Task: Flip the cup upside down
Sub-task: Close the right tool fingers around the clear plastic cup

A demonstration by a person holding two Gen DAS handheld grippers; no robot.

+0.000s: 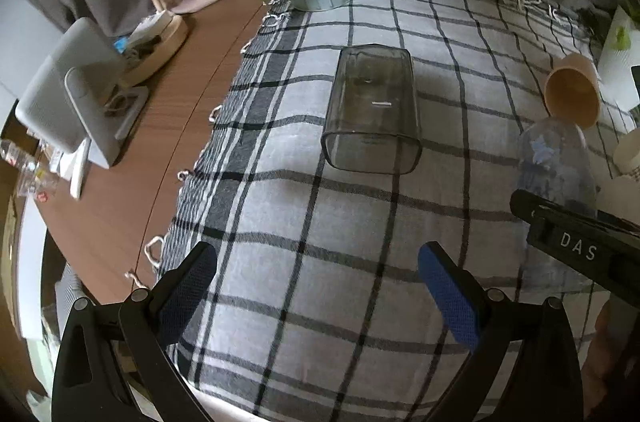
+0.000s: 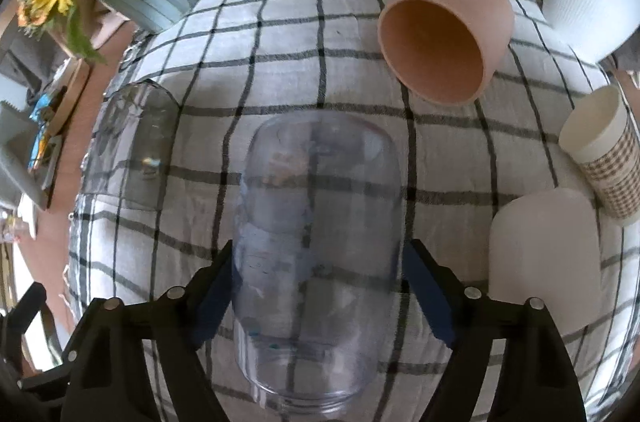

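The right gripper [image 2: 318, 296] straddles the clear cup [image 2: 316, 254], a blue pad [image 2: 426, 296] at each flank, apparently clamped on its wall, though contact is hard to confirm through the transparent plastic. The cup lies within the checked cloth [image 2: 280, 34], toward the near edge of the bench [image 1: 120, 182], its open rim facing the camera; a side grip suits rotation. The left gripper [image 1: 318, 290] is spread wide and holds nothing. Only the left view shows the smoky rectangular cup [image 1: 372, 110] in full; only the right view shows the terracotta pot's [image 2: 444, 42] full interior.
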